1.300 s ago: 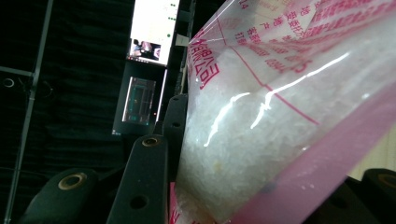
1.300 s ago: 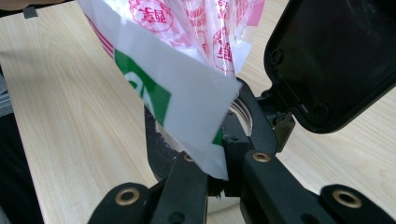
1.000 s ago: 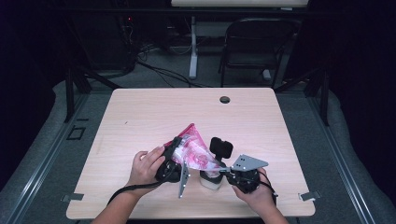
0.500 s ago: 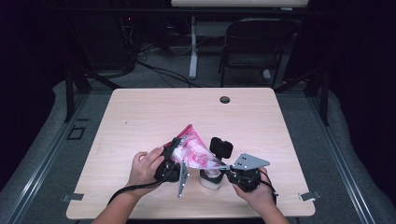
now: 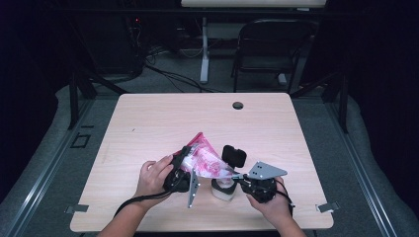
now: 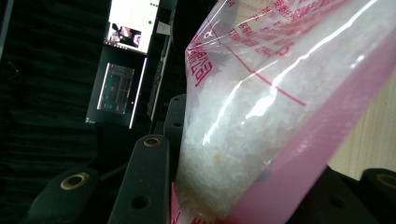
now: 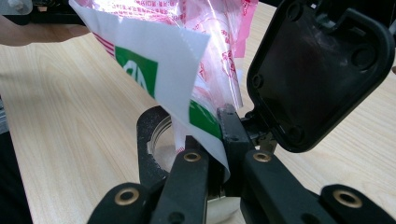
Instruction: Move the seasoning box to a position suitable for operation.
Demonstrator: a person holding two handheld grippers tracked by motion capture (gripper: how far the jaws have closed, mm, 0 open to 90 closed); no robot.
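Here, on the pale worktop point(image 5: 148, 123), left gripper point(image 5: 184, 165) clamped on the raised end of a pink-printed bag of white grains point(image 5: 205, 159), bag tilted down over a small open jar point(image 5: 222, 188), right gripper point(image 5: 236, 177) pinched together on its lower corner.
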